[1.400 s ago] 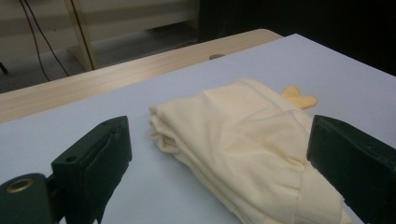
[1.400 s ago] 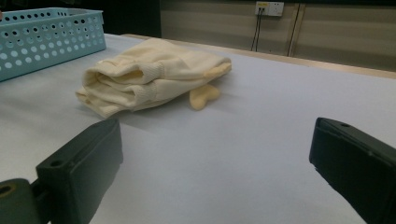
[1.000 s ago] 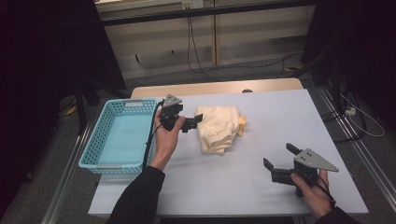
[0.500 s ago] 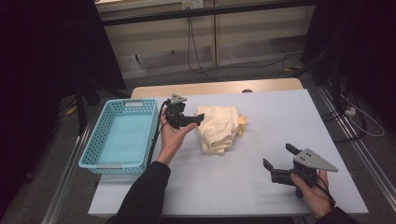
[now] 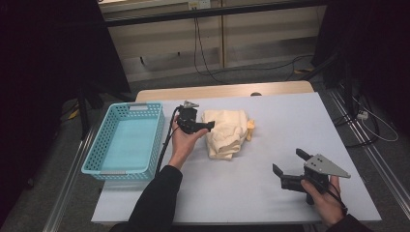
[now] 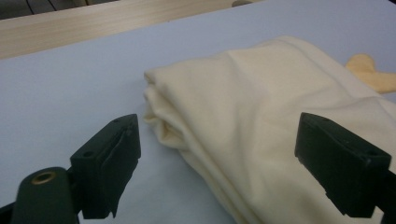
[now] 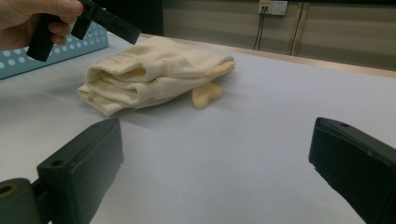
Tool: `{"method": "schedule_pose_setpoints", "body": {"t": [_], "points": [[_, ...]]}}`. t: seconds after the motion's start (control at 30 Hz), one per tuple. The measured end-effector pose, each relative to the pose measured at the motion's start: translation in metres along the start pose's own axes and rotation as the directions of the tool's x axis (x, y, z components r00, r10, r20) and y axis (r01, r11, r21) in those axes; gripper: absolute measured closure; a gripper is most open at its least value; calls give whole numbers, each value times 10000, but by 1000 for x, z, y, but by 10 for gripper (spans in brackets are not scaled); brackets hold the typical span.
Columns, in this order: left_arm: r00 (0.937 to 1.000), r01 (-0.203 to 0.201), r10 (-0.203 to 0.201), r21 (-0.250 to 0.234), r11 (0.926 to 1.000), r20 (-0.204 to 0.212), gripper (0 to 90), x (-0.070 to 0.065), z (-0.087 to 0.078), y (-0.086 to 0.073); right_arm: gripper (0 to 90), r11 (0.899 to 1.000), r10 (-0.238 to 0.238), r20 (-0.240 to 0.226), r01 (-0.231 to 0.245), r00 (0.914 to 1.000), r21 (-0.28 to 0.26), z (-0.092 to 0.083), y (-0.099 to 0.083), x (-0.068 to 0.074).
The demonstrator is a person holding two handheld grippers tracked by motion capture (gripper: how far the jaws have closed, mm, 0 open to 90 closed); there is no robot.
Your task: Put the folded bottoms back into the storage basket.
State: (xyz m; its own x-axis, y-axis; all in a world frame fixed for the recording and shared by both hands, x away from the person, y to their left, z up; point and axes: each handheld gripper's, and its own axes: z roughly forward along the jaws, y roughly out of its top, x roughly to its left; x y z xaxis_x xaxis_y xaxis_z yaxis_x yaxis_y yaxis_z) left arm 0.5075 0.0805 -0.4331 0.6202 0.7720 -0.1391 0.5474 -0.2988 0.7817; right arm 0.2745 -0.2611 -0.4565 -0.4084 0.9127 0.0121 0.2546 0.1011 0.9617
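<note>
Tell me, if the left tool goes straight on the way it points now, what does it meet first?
Most likely the folded cream garment. The left tool points at its near folded edge, with its jaws apart and just closing a little, nothing gripped between them. How far off the cloth lies is hard to judge.

My left gripper [image 6: 219,163] is pointing low over the pale table [image 6: 70,88], its two black jaws standing wide apart and having just been closing a little. The folded cream cloth [image 6: 261,121] is lying between them, its rolled edge facing the left jaw, and neither pad is pressing on it. A yellow piece [image 6: 369,72] is poking out beyond the cloth.
</note>
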Motion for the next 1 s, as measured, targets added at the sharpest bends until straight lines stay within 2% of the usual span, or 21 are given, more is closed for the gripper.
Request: {"method": "schedule_pose_setpoints", "body": {"t": [0.07, 0.13, 0.2, 0.23, 0.37, 0.43, 0.5, 0.67, 0.77, 0.83, 0.87, 0.9, 0.93, 0.97, 1.0], "points": [[9999, 97, -97, 74, 9999, 70, 149, 1, 2, -1, 28, 10000, 7, -3, -7, 10000, -2, 0, 0, 0], [9989, 326, -334, 245, 9992, 332, 155, 1, 4, -3, 28, 10000, 2, -9, -2, 10000, -10, 0, 0, 0], [9996, 8, -20, 397, 9992, 292, 165, -6, 9, -5, 28, 10000, 3, -1, -3, 10000, -5, 0, 0, 0], [9996, 8, -20, 397, 9992, 292, 188, -6, 9, -5, 28, 10000, 2, -2, -2, 10000, -3, 0, 0, 0], [9990, 446, -453, 959, 9944, 44, 224, -2, 18, -11, 28, 10000, 5, -13, -5, 10000, -11, -1, 0, 1], [9982, 596, -602, 1011, 9931, 23, 219, 0, 20, -12, 28, 10000, 5, -20, -5, 10000, -12, -1, 0, 0], [9961, 833, -857, 1059, 9909, 186, 200, 3, 22, -13, 28, 10000, -1, -24, 1, 10000, -4, 0, 0, 0], [9921, 1105, -1167, 1194, 9867, 461, 214, 5, 27, -16, 28, 10000, -8, -32, 7, 10000, -13, 0, 0, 0], [9931, 1036, -1093, 1206, 9873, 416, 215, 2, 27, -16, 28, 10000, -19, -34, 19, 10000, 2, 0, 0, 1], [9912, 1170, -1236, 1246, 9853, 466, 227, 2, 27, -16, 28, 10000, -27, -33, 27, 10000, 6, 0, 0, 1], [9906, 1243, -1303, 1260, 9842, 413, 236, 2, 27, -16, 28, 10000, -43, -36, 43, 10000, 10, 0, 0, 1], [9898, 1261, -1337, 1361, 9826, 485, 287, 1, 27, -15, 28, 10000, -31, -20, 31, 10000, 17, 0, 0, 1], [9869, 1339, -1447, 1375, 9814, 719, 287, 1, 27, -15, 28, 10000, -31, -20, 31, 10000, 17, 0, 0, 1], [9832, 1413, -1558, 1442, 9794, 947, 356, 0, 26, -15, 28, 10000, -39, -23, 39, 10000, 12, 0, 0, 1], [9826, 1437, -1587, 1464, 9787, 967, 369, 0, 26, -15, 28, 10000, -37, -42, 37, 10000, 1, 0, 0, 1]]}}
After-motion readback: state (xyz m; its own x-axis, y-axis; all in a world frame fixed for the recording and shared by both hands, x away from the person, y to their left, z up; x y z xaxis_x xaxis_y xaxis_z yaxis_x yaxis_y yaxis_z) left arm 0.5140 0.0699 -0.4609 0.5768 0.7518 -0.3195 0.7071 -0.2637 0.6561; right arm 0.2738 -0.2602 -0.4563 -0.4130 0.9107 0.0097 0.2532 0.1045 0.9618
